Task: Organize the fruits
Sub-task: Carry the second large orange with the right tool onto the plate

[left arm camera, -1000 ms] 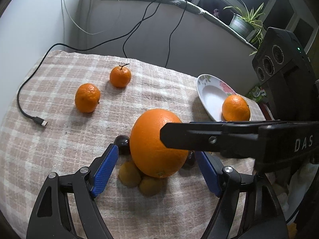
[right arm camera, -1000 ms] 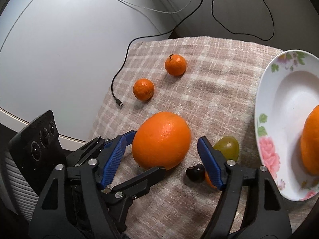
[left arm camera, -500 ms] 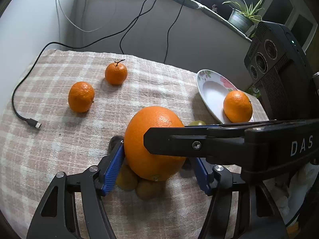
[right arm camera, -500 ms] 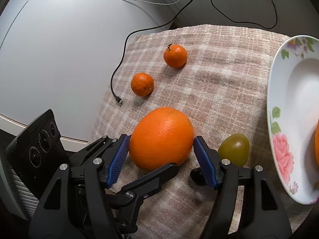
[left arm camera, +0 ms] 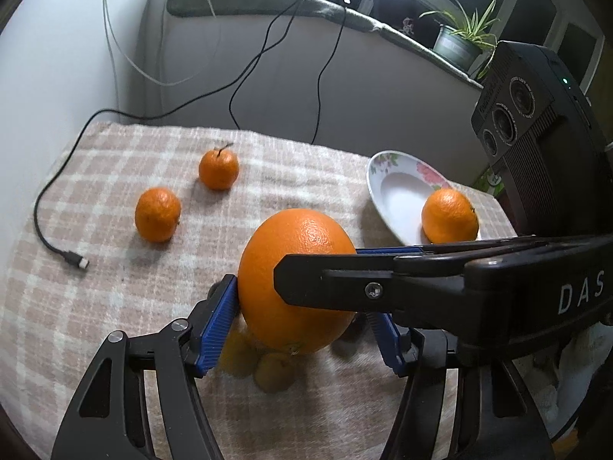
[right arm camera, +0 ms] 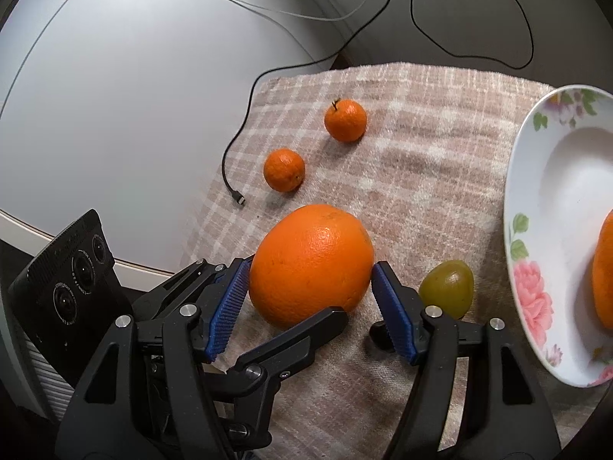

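Orange and large, the big orange [right arm camera: 312, 264] sits on the plaid cloth [right arm camera: 421, 161] over the tabletop, clamped from two directions at once: the left claw [left arm camera: 299, 322] and the right claw [right arm camera: 310, 306] both press their blue pads against its sides. Risk, as I judge it, lies in the crossed grip; if the hands lift unevenly the round fruit could squirt out and knock the green grape [right arm camera: 446, 287] or roll off. The flowered plate [right arm camera: 536, 230], already holding one tangerine [left arm camera: 450, 214], waits nearby; two tangerines lie farther back.
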